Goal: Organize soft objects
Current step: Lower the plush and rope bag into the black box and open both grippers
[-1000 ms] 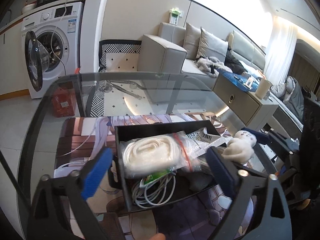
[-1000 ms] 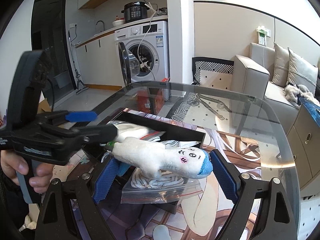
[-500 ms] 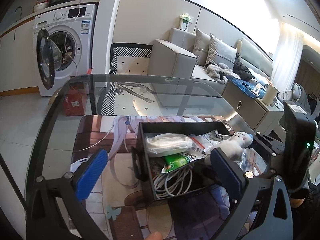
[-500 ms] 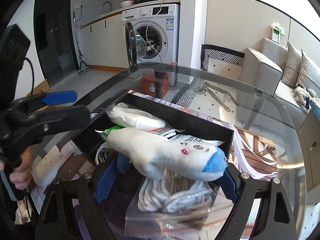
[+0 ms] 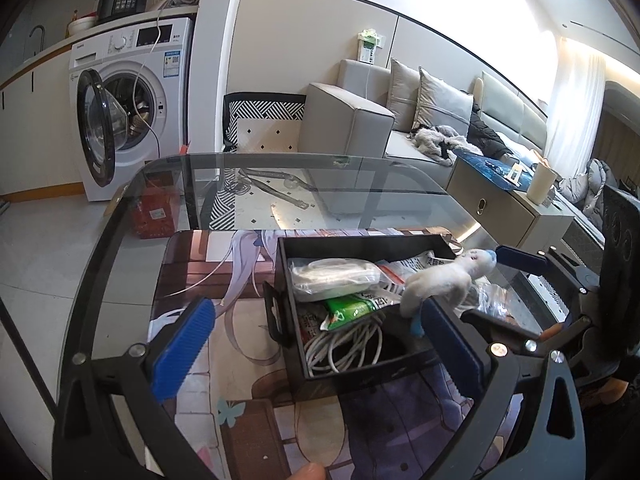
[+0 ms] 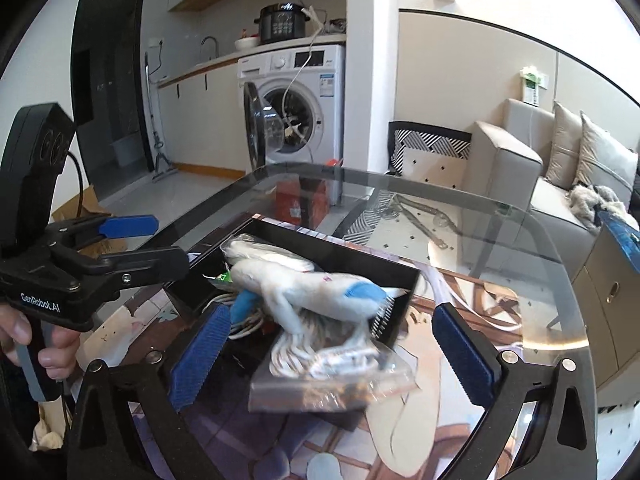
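While both grippers hang over the box, state per item:
Surface: glass top (image 5: 328,176) with a printed mat (image 5: 224,280) under the work area.
Box: black open bin (image 5: 352,242) on the mat, handle on its left end in the left wrist view.
Plush toy: white with blue tips (image 6: 316,288), blurred in the right wrist view, lying over the box's right side on a clear bag; in the left wrist view it (image 5: 440,280) sits at the box's right edge.
Right gripper: (image 6: 332,354) fingers opening, blue pads wide apart, neither pad pressing on the toy, which lies between and ahead of them.
Left gripper: (image 5: 316,356) fingers spread wide, nothing held; the box's near left part lies between them.
Box contents: bagged white bundle (image 5: 334,276) at the far side, green packet (image 5: 348,308) mid, white cable coil (image 5: 344,346) near corner.
Clear bag: zip bag of white cord (image 6: 328,368) draped over the box's near wall, under the toy.
Obstructions: cable coil and packets fill the left half of the box; the bag covers the right rim.
Hand: person's fingers (image 6: 52,344) on the left gripper's handle.
Surroundings: washing machine (image 5: 128,104) with open door, grey sofa (image 5: 400,120), red box (image 5: 156,208) on the floor seen through the glass.
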`<state>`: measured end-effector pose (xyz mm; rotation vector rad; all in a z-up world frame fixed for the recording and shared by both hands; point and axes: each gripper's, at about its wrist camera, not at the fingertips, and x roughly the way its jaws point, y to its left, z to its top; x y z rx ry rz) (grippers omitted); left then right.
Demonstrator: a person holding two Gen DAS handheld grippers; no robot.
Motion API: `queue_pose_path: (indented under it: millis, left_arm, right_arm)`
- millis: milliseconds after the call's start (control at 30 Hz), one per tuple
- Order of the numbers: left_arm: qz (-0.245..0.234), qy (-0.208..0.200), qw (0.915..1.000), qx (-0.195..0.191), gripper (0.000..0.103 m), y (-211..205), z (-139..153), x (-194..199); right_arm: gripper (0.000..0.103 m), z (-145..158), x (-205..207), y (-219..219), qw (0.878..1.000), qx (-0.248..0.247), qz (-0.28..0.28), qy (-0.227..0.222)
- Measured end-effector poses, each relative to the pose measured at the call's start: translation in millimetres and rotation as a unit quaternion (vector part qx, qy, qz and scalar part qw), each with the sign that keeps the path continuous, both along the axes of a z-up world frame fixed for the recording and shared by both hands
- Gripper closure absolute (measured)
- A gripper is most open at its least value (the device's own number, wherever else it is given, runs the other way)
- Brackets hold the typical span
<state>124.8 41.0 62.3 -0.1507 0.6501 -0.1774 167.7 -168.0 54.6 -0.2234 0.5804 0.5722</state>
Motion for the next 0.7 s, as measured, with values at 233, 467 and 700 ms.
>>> queue_pose_path:
  millis: [233, 467, 700]
  left_arm:
    - [0.008, -0.012, 0.9999, 0.006, 0.0, -4, -6, -18]
    - [0.022, -0.022, 0.9994, 0.018, 0.0, -9, -21, -27]
    - [0.027, -0.041, 0.9983, 0.032, 0.0, -19, -26, -30]
  right_arm:
    - [0.001, -3, -22, -17, 1.0, 0.018, -0.007, -0.012]
    - [0.001, -7, -52, -27, 0.998, 0.04, 0.004, -0.043]
    - [0.001, -5, -59, -24, 0.996, 0.049, 0.008, -0.072]
